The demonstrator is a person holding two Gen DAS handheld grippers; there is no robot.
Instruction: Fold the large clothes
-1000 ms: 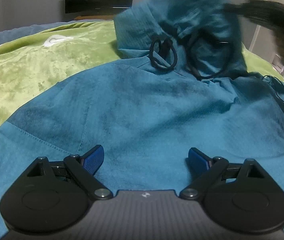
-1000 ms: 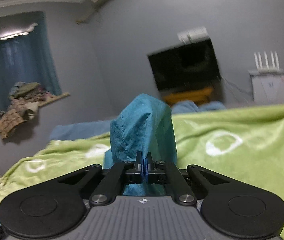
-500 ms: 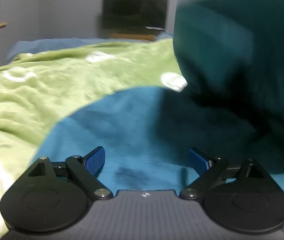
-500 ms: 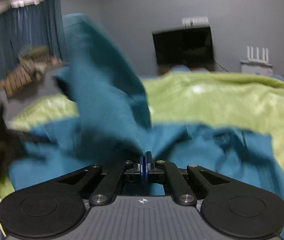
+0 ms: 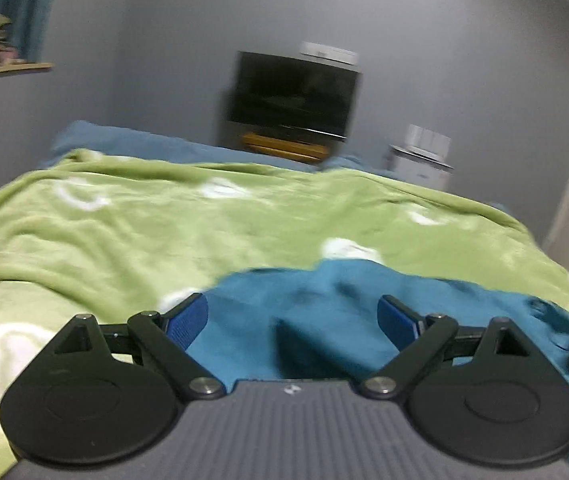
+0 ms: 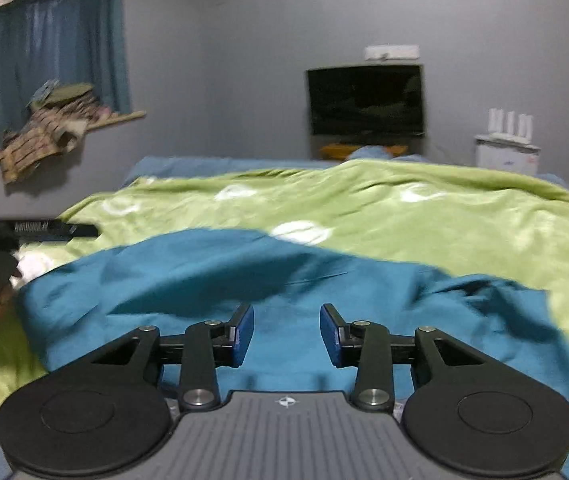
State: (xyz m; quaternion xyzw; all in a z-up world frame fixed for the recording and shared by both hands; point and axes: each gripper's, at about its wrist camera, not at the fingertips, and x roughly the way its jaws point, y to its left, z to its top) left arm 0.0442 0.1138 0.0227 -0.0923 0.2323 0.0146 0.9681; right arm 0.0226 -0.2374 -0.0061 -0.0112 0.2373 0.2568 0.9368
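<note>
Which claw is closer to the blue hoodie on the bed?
Hard to tell. The right claw and the left claw both hang open over the teal hoodie, gripping nothing.

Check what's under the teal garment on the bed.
The teal garment lies on a green blanket with white ring shapes, which shows all around it. Blue bedding shows beyond the blanket's far edge. Anything beneath the garment itself is covered.

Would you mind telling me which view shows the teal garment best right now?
The right wrist view: the teal garment spreads wide across the green blanket, with its far edge and folds visible. The left wrist view catches only a blurred near portion of it, mostly behind the left gripper.
</note>
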